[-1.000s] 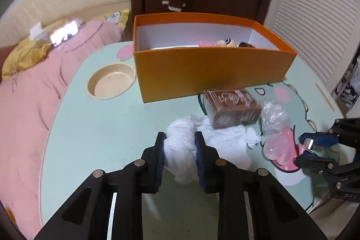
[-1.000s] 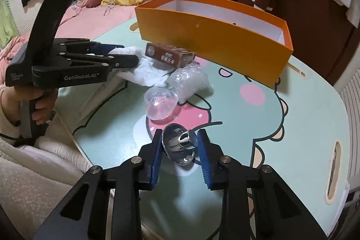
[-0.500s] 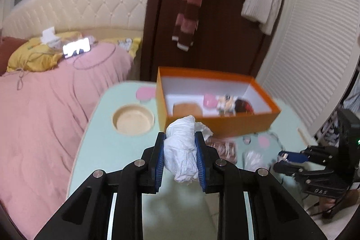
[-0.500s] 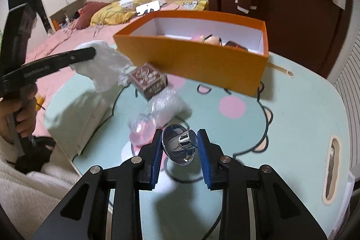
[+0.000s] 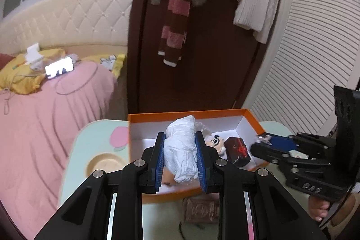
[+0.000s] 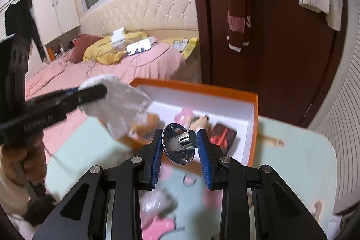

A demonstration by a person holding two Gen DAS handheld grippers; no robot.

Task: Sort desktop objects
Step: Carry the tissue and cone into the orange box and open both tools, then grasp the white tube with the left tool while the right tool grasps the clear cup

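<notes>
My left gripper is shut on a crumpled white cloth and holds it in the air over the near wall of the open orange box. My right gripper is shut on a shiny chrome funnel-shaped piece, raised above the box's near edge. The white cloth in the left gripper hangs over the box's left end in the right wrist view. In the left wrist view the right gripper hovers over the box's right end. Inside the box lie a small doll, a dark red object and a pink item.
A brown patterned box lies on the mint-green table below the orange box. The table has a round recess. A clear plastic bag and a pink item lie near my right gripper. A pink bed stands left, a door behind.
Both grippers rose from the table and moved toward the orange box. The white cloth left the tabletop with the left gripper; the chrome piece stayed in the right gripper.
</notes>
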